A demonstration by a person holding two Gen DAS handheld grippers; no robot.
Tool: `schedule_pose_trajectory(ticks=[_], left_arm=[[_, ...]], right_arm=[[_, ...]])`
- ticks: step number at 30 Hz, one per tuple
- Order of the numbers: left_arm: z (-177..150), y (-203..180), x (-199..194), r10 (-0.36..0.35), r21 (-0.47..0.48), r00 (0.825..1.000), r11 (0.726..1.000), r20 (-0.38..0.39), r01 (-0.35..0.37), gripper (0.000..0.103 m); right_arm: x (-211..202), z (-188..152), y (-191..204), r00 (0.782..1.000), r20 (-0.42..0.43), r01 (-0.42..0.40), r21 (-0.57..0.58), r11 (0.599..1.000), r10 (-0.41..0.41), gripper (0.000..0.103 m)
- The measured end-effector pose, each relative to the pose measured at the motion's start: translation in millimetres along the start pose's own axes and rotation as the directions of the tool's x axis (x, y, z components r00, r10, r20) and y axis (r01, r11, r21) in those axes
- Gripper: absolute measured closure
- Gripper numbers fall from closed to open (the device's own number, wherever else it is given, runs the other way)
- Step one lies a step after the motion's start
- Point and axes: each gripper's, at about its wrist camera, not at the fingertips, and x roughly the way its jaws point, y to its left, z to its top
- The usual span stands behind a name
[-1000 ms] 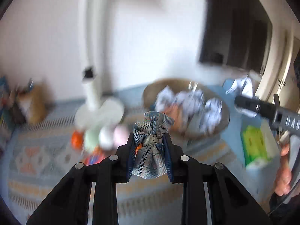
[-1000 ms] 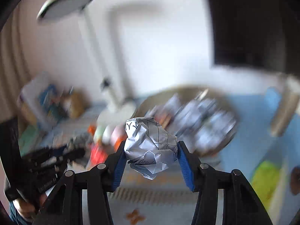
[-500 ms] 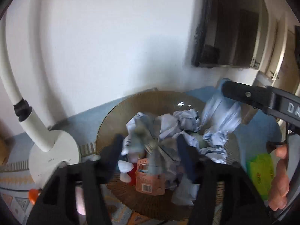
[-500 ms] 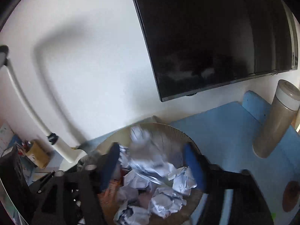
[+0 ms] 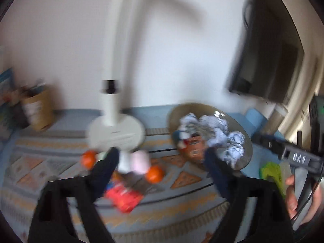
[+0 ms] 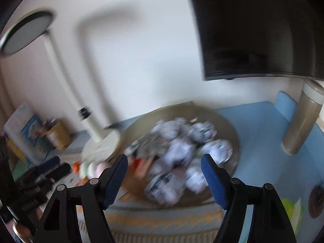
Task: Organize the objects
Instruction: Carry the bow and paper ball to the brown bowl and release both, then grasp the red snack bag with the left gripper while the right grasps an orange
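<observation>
Both wrist views look obliquely down, sharing the bowl point(image 5: 210, 109) point(image 6: 232, 129).

Crumpled paper balls point(image 6: 178, 151) fill a matt woven bowl point(image 6: 226, 121); patterned cloth mat point(image 5: 166, 218); smooth plastic lamp point(image 5: 116, 133) (white); glossy screen point(image 6: 253, 30).

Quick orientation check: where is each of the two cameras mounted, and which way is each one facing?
Left wrist view: sits on the left tongs, looking forward and down at the patterned mat, lamp base and round tray; the right tongs and a hand show at right.
Right wrist view: sits on the right tongs, facing the tray of crumpled paper balls; the left tongs show at lower left.
Shared: tray, paper balls, lamp, dark screen.
</observation>
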Motion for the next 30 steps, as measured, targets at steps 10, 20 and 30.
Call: schedule_pose_trajectory(ticks=[10, 20, 30], left_arm=[[-88, 101, -32, 0.372, -0.100, 0.927, 0.922, -0.042, -0.375, 0.001], [-119, 107, -4, 0.400, -0.052, 0.909, 0.912, -0.119, -0.408, 0.001], [-116, 105, 6, 0.377, -0.051, 0.912, 0.920, -0.163, -0.389, 0.001]], right_arm=[[7, -93, 75, 0.997, -0.045, -0.072, -0.174, 0.982, 0.065, 0.018], [61, -142, 81, 0.994, -0.106, 0.006, -0.208, 0.978, -0.029, 0.015], [68, -140, 80, 0.989, -0.144, -0.007, -0.202, 0.979, -0.023, 0.015]])
